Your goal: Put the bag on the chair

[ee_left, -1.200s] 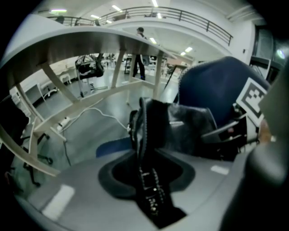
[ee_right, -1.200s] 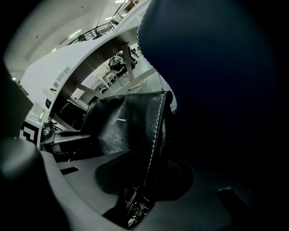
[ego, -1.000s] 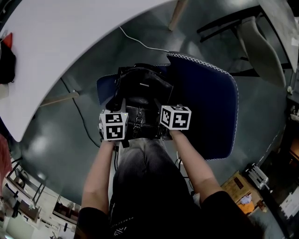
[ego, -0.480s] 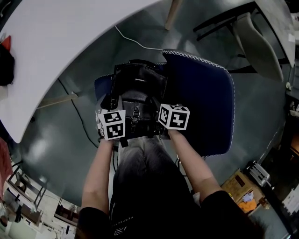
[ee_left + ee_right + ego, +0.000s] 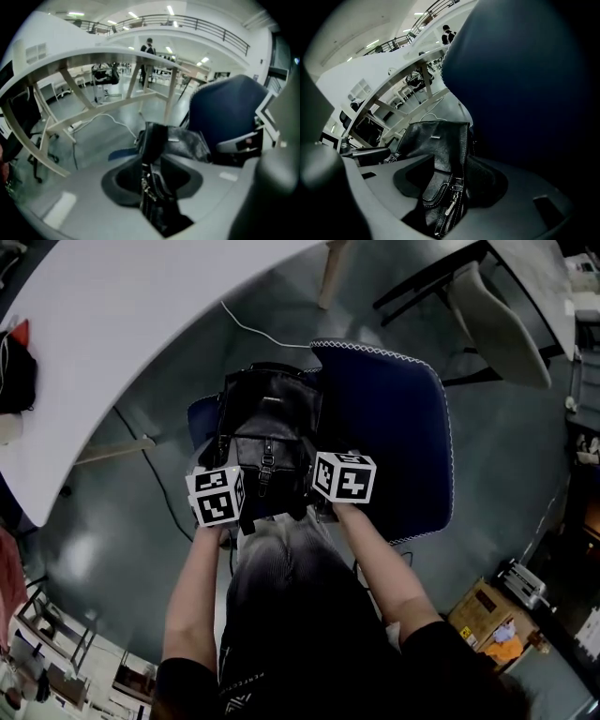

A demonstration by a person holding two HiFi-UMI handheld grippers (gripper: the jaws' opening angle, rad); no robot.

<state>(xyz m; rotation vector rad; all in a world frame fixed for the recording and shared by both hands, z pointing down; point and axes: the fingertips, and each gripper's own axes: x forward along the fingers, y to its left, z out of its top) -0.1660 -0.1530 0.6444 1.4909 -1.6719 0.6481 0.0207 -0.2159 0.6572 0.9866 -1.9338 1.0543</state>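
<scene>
Bag point(image 5: 267, 423) stands on blue chair point(image 5: 384, 427) beside white table point(image 5: 112, 324).

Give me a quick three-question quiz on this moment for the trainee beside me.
1. True or false: the black leather bag lies on the grey floor.
2. What stands between the jaws of the left tool? A. a table leg; B. part of the bag; C. nothing.
3. What runs across the floor beyond the dark blue fabric chair?
Key: 1. False: it is at the chair's seat. 2. B: the jaws are closing on one side of the bag, and the right tool is closing on the other side. 3. A white cable.
</scene>
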